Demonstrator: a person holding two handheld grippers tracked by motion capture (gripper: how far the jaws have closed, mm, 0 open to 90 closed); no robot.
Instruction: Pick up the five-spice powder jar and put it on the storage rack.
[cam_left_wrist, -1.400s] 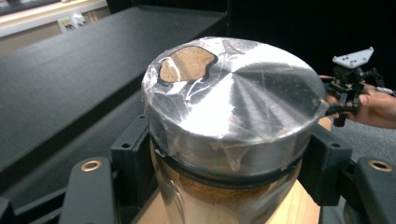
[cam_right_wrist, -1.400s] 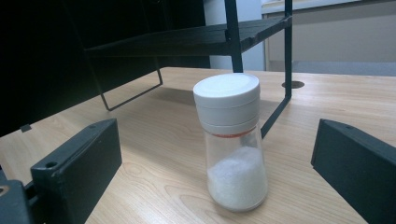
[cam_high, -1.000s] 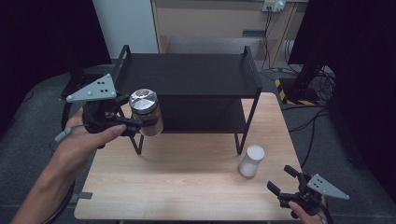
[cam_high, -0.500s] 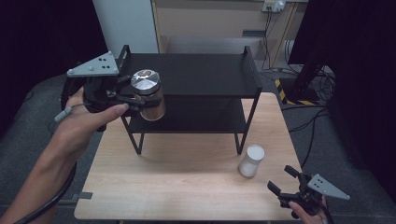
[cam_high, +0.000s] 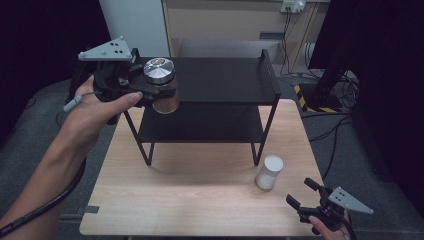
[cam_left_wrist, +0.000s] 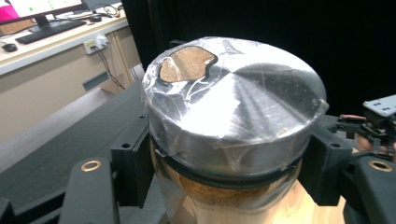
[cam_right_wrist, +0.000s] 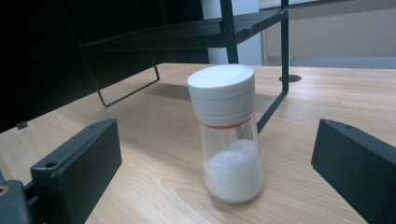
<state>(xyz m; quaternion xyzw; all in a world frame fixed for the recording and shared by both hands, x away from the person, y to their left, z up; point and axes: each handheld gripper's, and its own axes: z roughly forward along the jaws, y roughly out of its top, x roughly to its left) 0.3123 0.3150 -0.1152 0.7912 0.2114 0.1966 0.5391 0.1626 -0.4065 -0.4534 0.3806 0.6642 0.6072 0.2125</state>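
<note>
Two black shelf tiers (cam_high: 220, 80) on wooden table (cam_high: 200, 200); dark room.

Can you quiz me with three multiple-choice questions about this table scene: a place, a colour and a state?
1. Where does the white-lidded jar stand?
A. on the wooden table
B. on the black shelf rack
C. on the floor

2. What colour is the held jar's lid?
A. red
B. silver
C. white

3. How are the right gripper's jaws?
A. clamping the jar
B. open
C. shut on nothing

Answers: 1 A, it rests on the wood; 2 B, metallic under clear film; 3 B, both jaws stand apart from the jar.
</note>
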